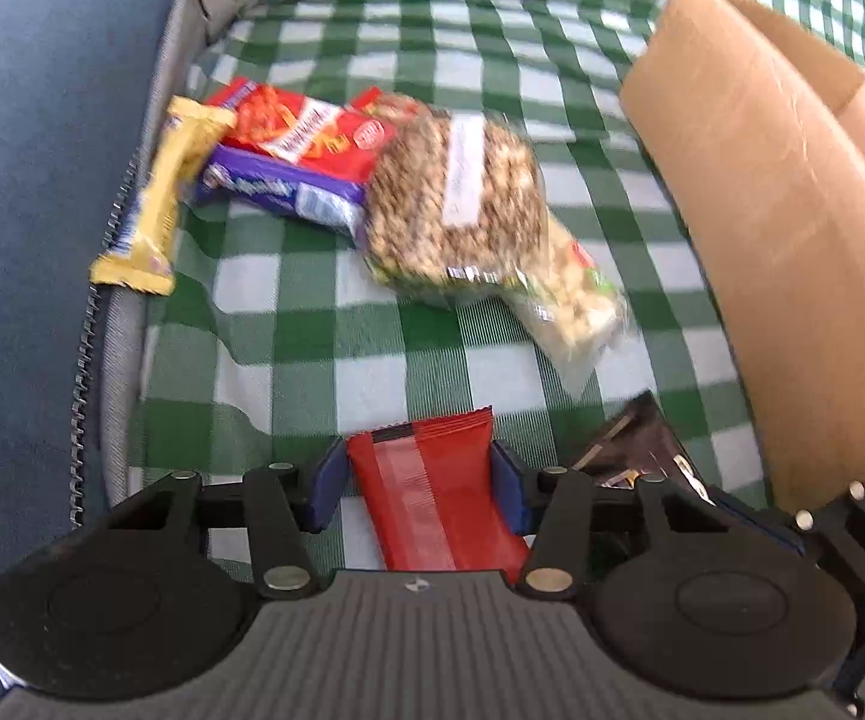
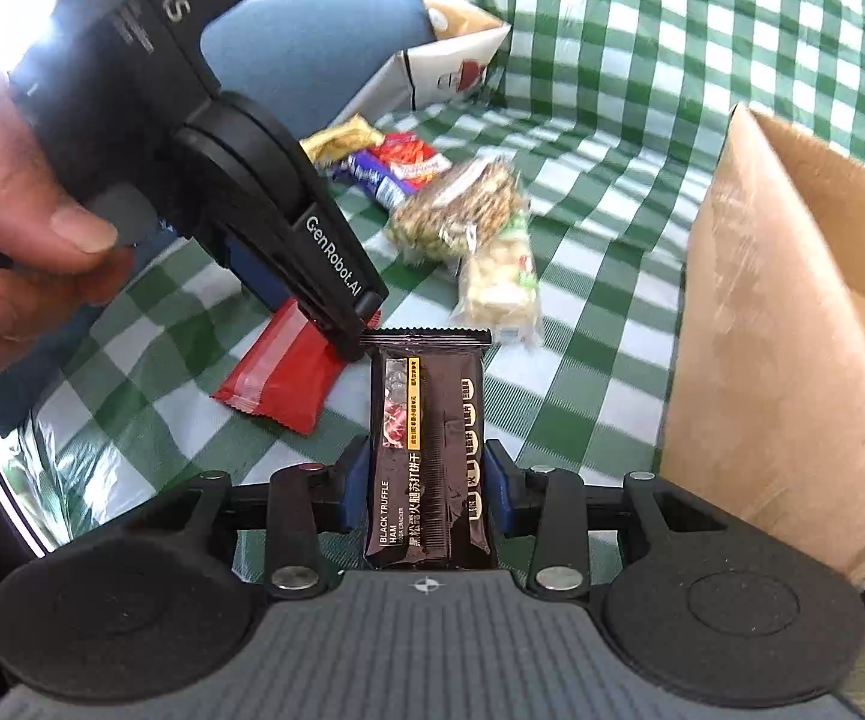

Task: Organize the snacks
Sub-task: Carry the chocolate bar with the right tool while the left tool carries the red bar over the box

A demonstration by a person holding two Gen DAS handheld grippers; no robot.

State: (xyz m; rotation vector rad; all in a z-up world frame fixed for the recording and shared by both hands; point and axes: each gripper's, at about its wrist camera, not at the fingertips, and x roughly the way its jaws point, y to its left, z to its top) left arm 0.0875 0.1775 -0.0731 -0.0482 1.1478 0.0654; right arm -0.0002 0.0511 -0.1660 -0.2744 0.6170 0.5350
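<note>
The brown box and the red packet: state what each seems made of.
Brown box: looks like corrugated cardboard, matte tan; its walls show a thick cut edge and faint scuffs.
Red packet: seems to be thin plastic or foil film, slightly glossy; it has a serrated sealed end and a pale lengthwise seam strip. Which film it is cannot be told.

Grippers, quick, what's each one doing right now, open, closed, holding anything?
Left gripper: closed on the red snack packet.
Right gripper: closed on the black truffle ham cracker pack.
</note>
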